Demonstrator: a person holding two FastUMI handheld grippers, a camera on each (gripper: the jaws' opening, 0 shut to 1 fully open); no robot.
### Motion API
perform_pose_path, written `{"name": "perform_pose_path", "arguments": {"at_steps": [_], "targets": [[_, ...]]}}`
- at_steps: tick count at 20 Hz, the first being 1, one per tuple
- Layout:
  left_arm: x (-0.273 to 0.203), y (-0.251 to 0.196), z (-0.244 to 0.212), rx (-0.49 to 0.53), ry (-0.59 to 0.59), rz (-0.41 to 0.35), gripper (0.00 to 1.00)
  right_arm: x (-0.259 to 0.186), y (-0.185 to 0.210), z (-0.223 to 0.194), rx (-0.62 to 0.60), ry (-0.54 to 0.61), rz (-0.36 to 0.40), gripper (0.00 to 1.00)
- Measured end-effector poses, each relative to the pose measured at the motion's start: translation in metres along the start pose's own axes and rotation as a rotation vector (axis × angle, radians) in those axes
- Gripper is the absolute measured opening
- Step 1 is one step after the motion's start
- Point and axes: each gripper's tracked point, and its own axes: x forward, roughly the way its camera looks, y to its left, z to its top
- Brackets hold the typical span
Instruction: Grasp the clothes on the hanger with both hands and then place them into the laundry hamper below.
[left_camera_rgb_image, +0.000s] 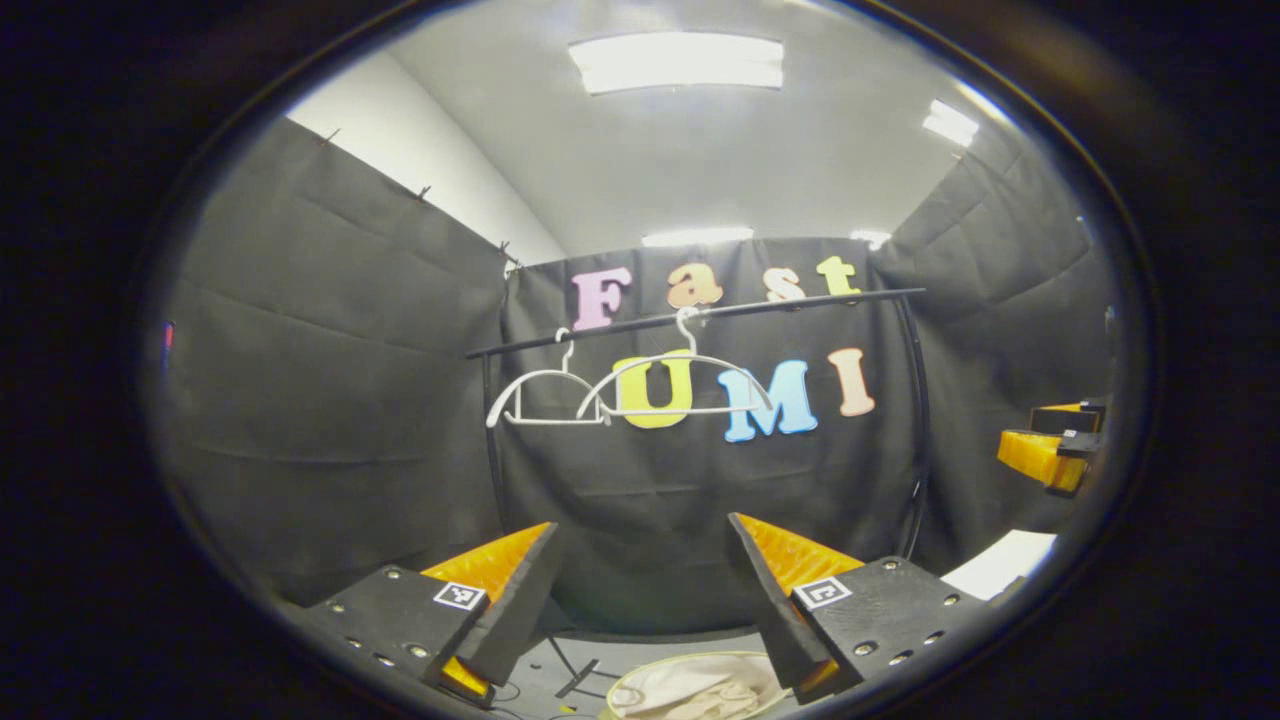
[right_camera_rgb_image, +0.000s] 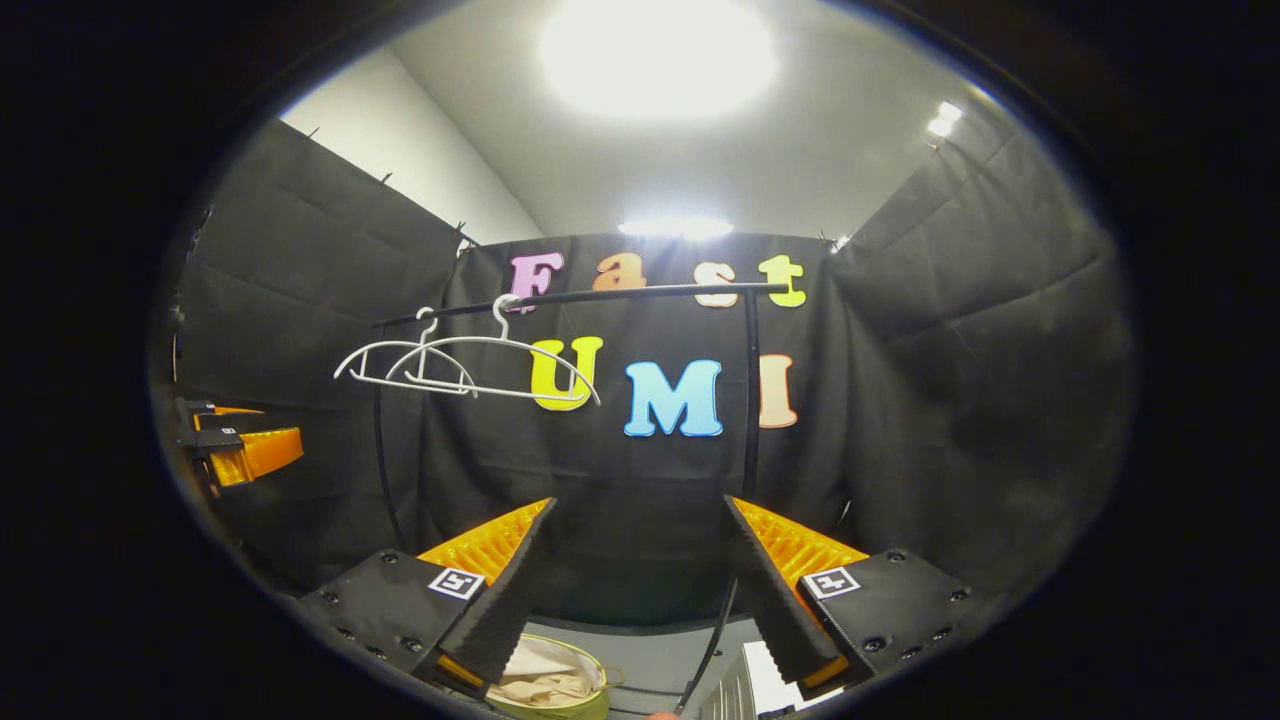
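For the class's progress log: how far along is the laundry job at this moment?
Done, it seems: both white hangers hang bare on the rail, and pale cloth lies in the hamper below. In hand: nothing; the left gripper and right gripper have their jaws open and empty. Left: apparently nothing.

A: What is getting cut off low in the left gripper view?
B: The laundry hamper (left_camera_rgb_image: 690, 662) is running off the bottom centre, so just its upper rim and some pale clothes (left_camera_rgb_image: 685, 690) are showing.

A: And in the right gripper view?
B: There the right gripper (right_camera_rgb_image: 640, 590) is covering the hamper's left side at lower centre. The left gripper (right_camera_rgb_image: 240, 450) is getting clipped at the far left edge, so its jaws are too hidden to judge.
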Motion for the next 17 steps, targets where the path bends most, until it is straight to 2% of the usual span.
{"name": "perform_pose_path", "arguments": {"at_steps": [13, 14, 16, 17], "targets": [[0.000, 0.004, 0.010, 0.007, -0.030, 0.002, 0.96, 0.004, -0.002, 0.006, 0.005, -0.013, -0.019, 0.99], [0.000, 0.005, 0.009, 0.005, -0.030, 0.003, 0.95, 0.007, -0.002, 0.007, 0.005, -0.017, -0.022, 0.96], [0.000, 0.007, 0.011, 0.008, -0.033, 0.009, 0.96, 0.009, -0.001, 0.011, 0.009, -0.026, -0.026, 0.99], [0.000, 0.008, 0.012, 0.011, -0.035, 0.011, 0.95, 0.011, -0.003, 0.012, 0.006, -0.031, -0.031, 0.96]]}}
